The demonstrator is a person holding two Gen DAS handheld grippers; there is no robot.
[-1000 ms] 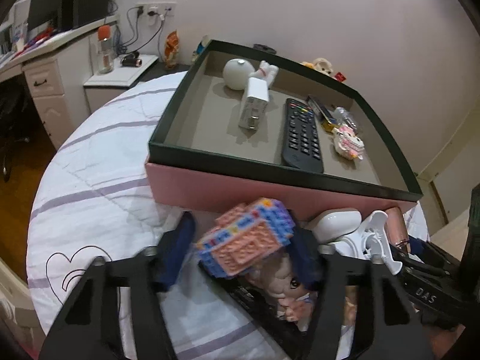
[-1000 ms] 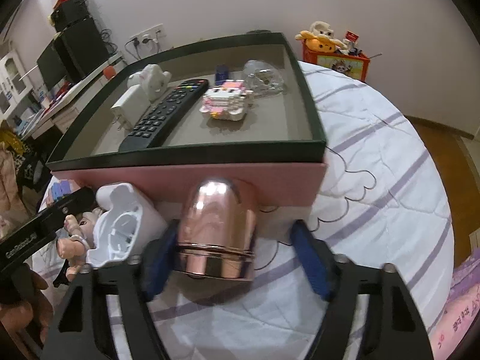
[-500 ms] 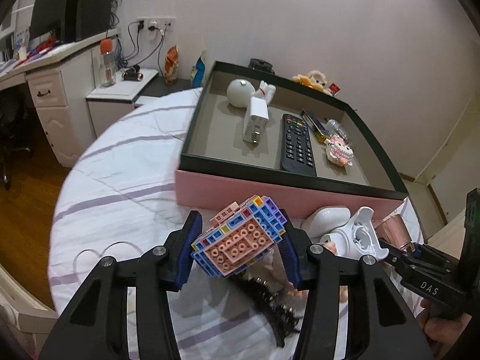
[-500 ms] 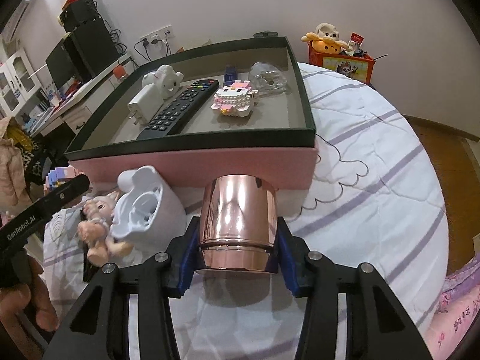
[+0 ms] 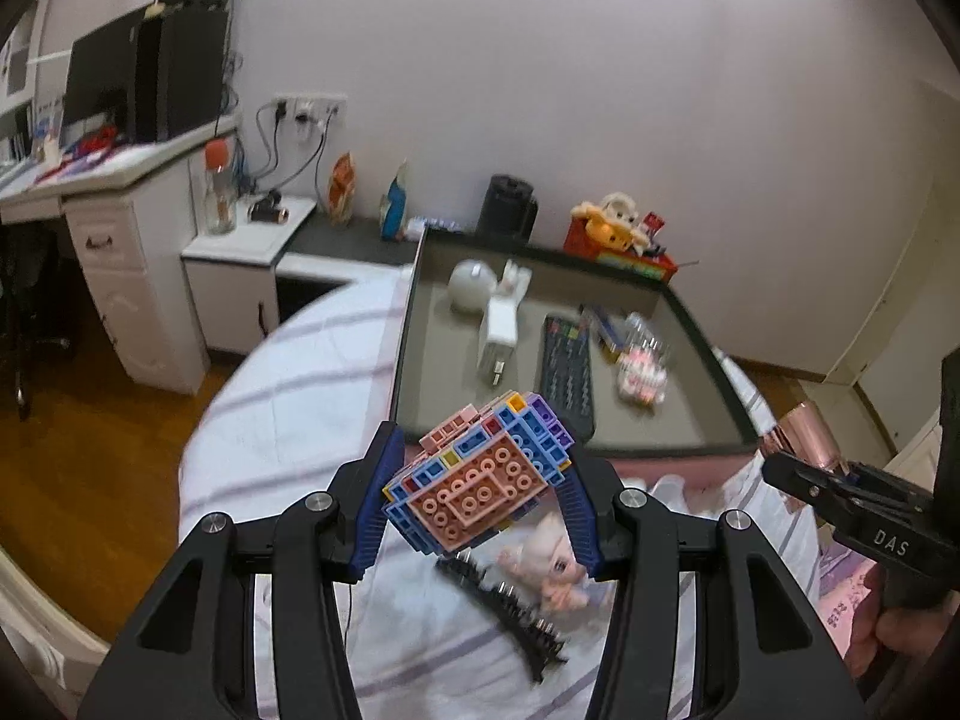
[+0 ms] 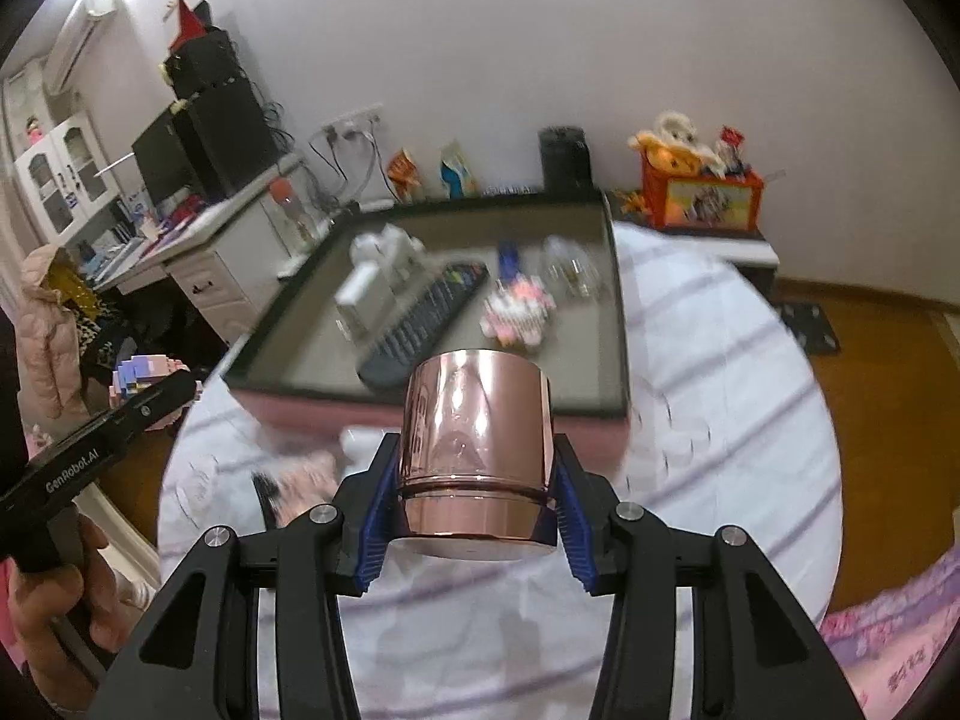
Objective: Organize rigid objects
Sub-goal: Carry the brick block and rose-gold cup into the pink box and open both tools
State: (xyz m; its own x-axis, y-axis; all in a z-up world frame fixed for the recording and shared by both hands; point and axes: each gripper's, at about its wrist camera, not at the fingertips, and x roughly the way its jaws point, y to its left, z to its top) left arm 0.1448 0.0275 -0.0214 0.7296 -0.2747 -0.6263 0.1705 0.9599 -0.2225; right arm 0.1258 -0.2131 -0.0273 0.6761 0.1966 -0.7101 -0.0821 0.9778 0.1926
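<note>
My left gripper (image 5: pixel 477 501) is shut on a pink and blue brick model (image 5: pixel 480 480), held in the air above the bed. My right gripper (image 6: pixel 474 519) is shut on a shiny copper cup (image 6: pixel 474 450), also lifted off the bedspread. Both hang in front of the dark-rimmed pink box (image 5: pixel 729 396) (image 6: pixel 621 324). Inside the box lie a black remote (image 5: pixel 567 375) (image 6: pixel 420 318), a white charger (image 5: pixel 501 330) (image 6: pixel 363 300), a small pink brick figure (image 5: pixel 642 375) (image 6: pixel 519 312) and a white ball (image 5: pixel 471 285). In the left wrist view the copper cup (image 5: pixel 804 435) shows at the right edge.
On the striped bedspread (image 5: pixel 288 408) below lie a small doll (image 5: pixel 555 564) and a black comb (image 5: pixel 504 606). A white desk (image 5: pixel 114 204) with a monitor stands at the left. An orange toy box (image 6: pixel 699 198) sits behind the box. Wooden floor surrounds the bed.
The right jaws have closed on the copper cup. Both grippers have risen with their objects, so the box and the bed now look farther away and lower in both views.
</note>
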